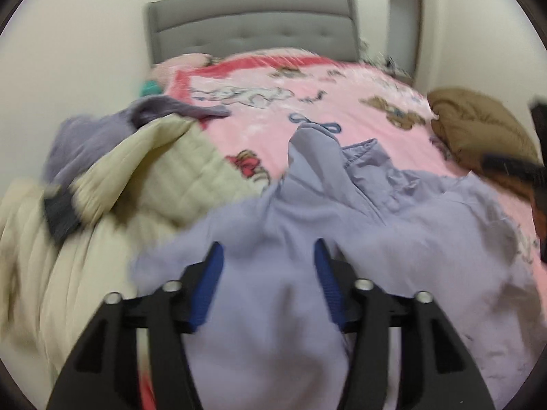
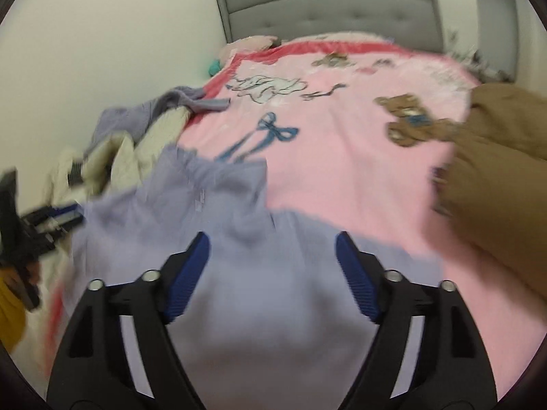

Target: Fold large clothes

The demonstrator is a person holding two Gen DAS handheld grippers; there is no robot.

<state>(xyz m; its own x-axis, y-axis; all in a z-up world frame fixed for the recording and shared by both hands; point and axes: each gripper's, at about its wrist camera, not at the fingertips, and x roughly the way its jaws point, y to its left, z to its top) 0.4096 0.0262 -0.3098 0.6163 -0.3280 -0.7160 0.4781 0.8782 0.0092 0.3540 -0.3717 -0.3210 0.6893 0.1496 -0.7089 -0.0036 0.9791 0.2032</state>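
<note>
Lavender garment (image 1: 307,212) lies on the bed, under both tools, loosely heaped, collar end bunched toward 12 o'clock. Left hand-held gripper (image 1: 269,256): released, jaws spread, cloth beneath but pads not pressing on it. Right hand-held gripper (image 2: 272,249): also released, jaws wide, same cloth below and nothing clamped.

Progress, my read: early. No crisp fold line visible; fabric is wrinkled with uneven edges. Left to do: flatten, square up, fold. Frames are blurred, so fine creases are unclear.

Outward: pink blanket (image 2: 342,157) with bear print covers the bed and is open at 12 to 1 o'clock. Cream quilted jacket (image 1: 143,171) piled at 9 to 10 o'clock, touching the garment's left edge. Brown garment (image 2: 495,171) at 2 to 3 o'clock. Grey headboard (image 1: 253,30) at 12. Both piles limit spreading room sideways.
</note>
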